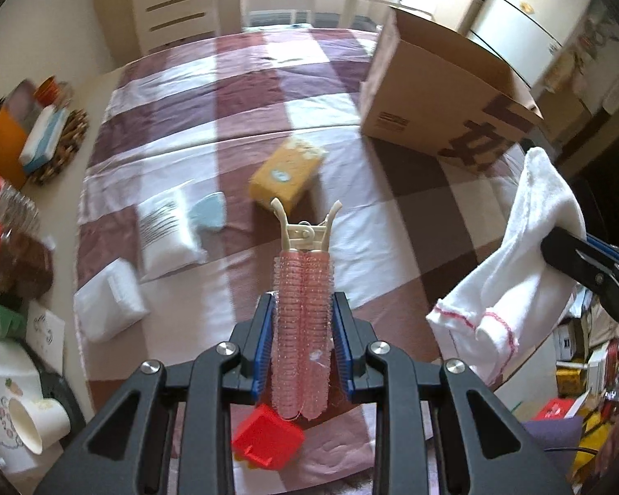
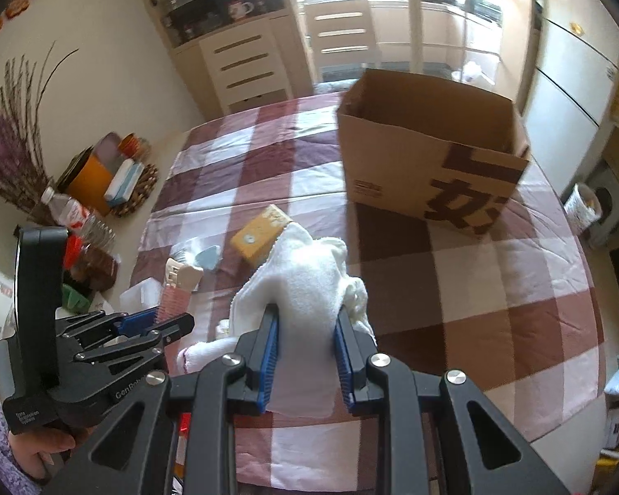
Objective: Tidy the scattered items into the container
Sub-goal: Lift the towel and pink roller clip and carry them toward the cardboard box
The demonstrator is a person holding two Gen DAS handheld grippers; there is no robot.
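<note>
Right wrist view: left gripper [image 2: 173,321] reads "GenRob".

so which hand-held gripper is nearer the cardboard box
Right. The right hand-held gripper, holding the white towel, is just short of the cardboard box; the left hand-held gripper sits farther left.

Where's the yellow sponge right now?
The yellow sponge lies mid-tablecloth, left of the cardboard box and right of the light-blue item.
</note>
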